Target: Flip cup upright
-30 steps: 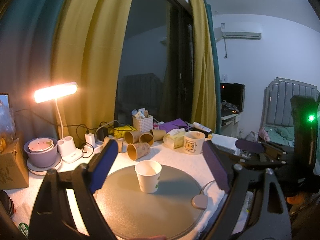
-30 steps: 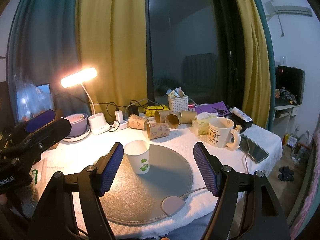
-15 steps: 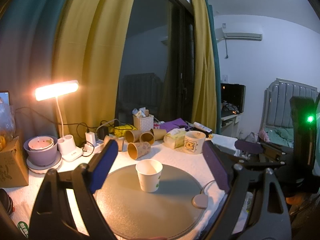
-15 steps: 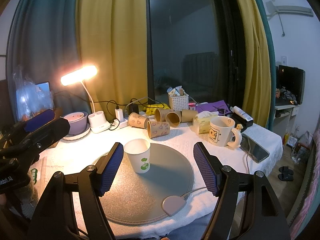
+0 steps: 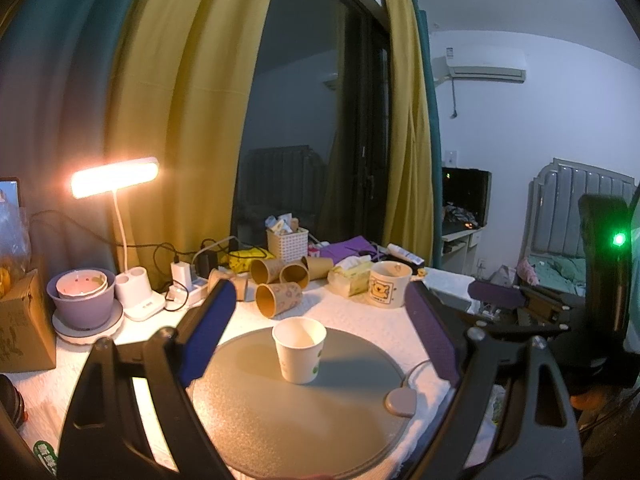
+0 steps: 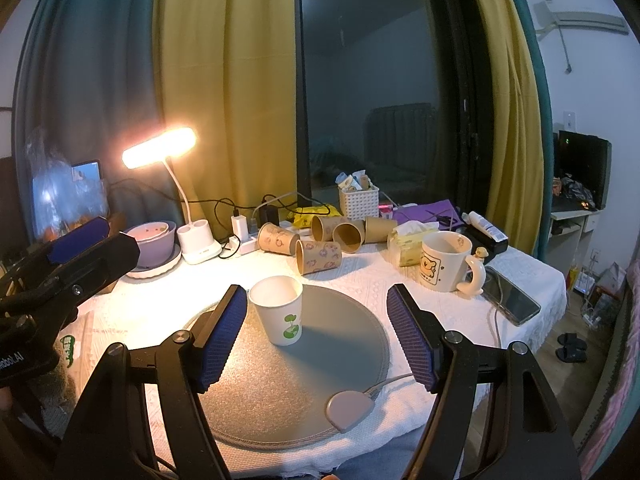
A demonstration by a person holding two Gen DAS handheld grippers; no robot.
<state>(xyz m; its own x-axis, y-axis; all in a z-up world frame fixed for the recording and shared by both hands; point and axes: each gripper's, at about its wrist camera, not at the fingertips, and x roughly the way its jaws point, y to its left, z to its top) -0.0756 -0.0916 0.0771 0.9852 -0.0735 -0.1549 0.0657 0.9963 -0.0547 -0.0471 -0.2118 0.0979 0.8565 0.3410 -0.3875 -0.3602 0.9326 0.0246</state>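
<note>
A white paper cup (image 5: pixel 300 349) with a green print stands upright, mouth up, on the round grey mat (image 5: pixel 288 420). It also shows in the right wrist view (image 6: pixel 279 309) on the mat (image 6: pixel 320 376). My left gripper (image 5: pixel 320 336) is open and empty, held back from the cup and above the mat. My right gripper (image 6: pixel 316 336) is open and empty, with the cup just inside its left finger (image 6: pixel 222 336) but apart from it. The left gripper shows at the left edge of the right wrist view (image 6: pixel 76 248).
Several brown paper cups (image 6: pixel 320 254) lie on their sides behind the mat. A bear mug (image 6: pixel 446 264), tissue pack (image 6: pixel 404 248), phone (image 6: pixel 512 300), white basket (image 6: pixel 359 202), lit desk lamp (image 6: pixel 160 152) and purple bowl (image 6: pixel 154 242) stand around. The mat's controller (image 6: pixel 348 406) lies at the front.
Both grippers have drawn slightly up and back from the cup. The cup stays upright on the mat.
</note>
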